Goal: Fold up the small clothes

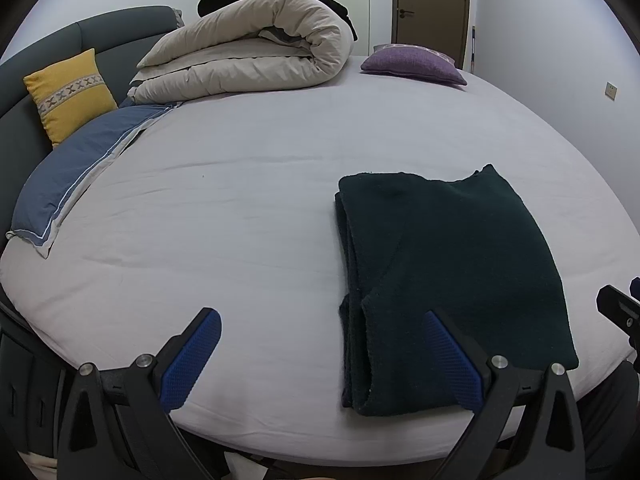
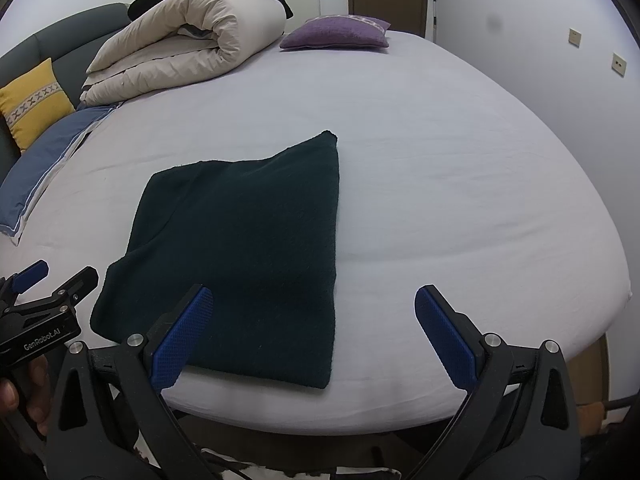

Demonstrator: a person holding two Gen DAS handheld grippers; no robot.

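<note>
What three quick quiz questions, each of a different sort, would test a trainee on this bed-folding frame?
1. True or false: the left gripper is clamped on the dark green garment.
2. Multiple choice: which cushion lies at the far end of the bed, near the door? A) yellow cushion B) purple cushion C) blue pillow
3. Fill in: the garment lies ______ on the sheet, near the bed's front edge.

Key
1. False: both it and the right gripper are open, holding nothing.
2. B: the purple cushion; the yellow cushion leans on the headboard, next to the blue pillow.
3. folded
</note>
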